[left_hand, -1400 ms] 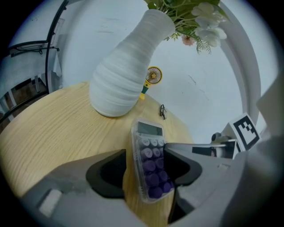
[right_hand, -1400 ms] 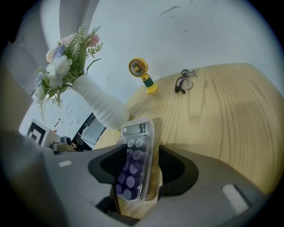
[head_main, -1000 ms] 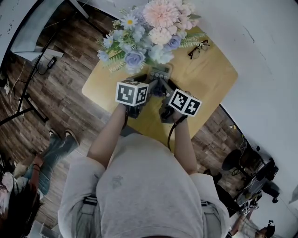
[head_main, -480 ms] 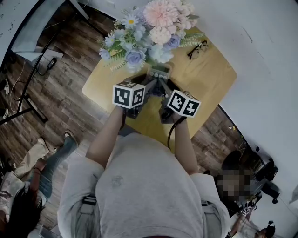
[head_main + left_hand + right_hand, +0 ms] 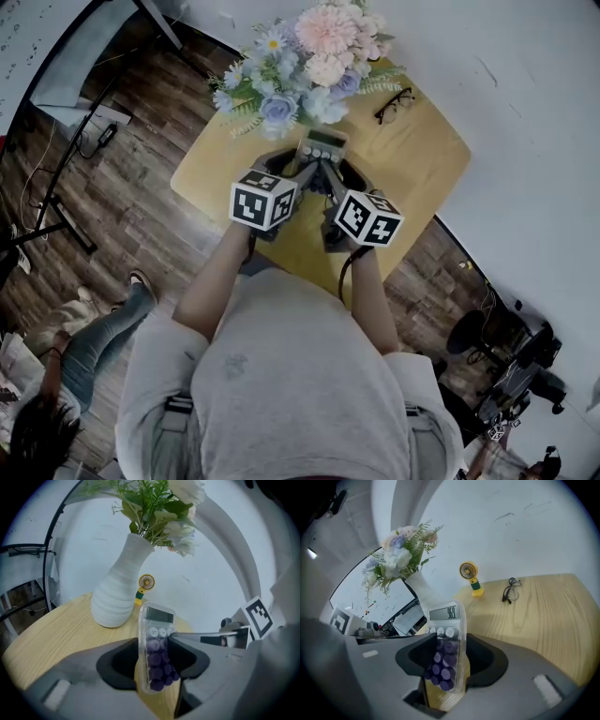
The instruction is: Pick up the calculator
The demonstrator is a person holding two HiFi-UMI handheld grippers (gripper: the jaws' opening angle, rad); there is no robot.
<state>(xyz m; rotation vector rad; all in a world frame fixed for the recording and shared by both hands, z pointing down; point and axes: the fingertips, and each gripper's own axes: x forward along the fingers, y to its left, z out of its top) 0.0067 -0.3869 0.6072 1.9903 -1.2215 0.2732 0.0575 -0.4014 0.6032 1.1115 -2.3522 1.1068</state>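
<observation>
Wooden table (image 5: 422,159); left tool (image 5: 157,644), right tool (image 5: 446,656) both clamp calculator (image 5: 322,147).

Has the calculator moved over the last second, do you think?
Yes, slightly: the calculator looks bigger against the table, so seemingly raised toward the camera.

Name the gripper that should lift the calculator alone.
The right gripper, probably. Both are shut on the calculator, but it sits squarer between the right one's jaws, and the vase stands close by the left gripper.
</observation>
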